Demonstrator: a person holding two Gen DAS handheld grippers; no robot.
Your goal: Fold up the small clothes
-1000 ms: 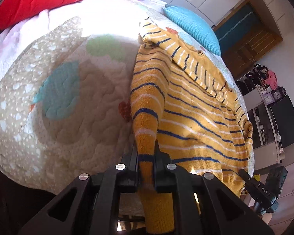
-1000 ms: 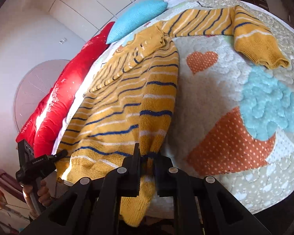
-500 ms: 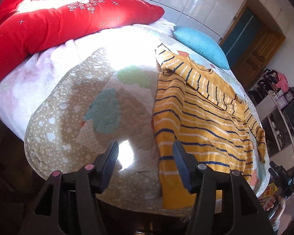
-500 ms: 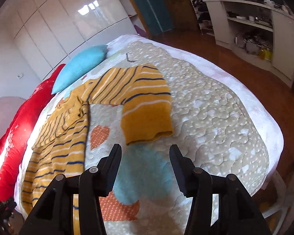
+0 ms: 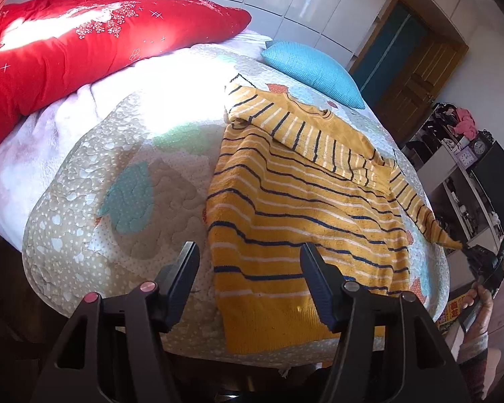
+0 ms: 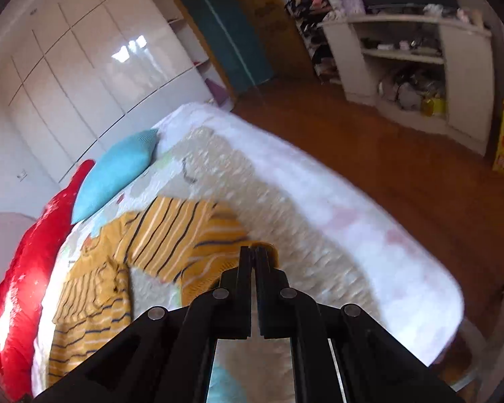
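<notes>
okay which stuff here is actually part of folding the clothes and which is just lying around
Part of the job:
yellow knitted sweater with navy and white stripes
left gripper, jaws opening, nothing between
right gripper, shut at the sweater's sleeve cuff

Just lying about:
red embroidered pillow
turquoise cushion

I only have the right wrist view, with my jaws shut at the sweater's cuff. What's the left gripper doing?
Observer: The left gripper holds nothing; its jaws are opening, clear of the sweater, near its lower edge.
Operator: Is the left sleeve folded in?
Observer: Yes, the left sleeve lies flat down the body's left side.
Operator: And my sleeve?
Observer: The right sleeve runs out straight, off the body, to the right gripper.
</notes>
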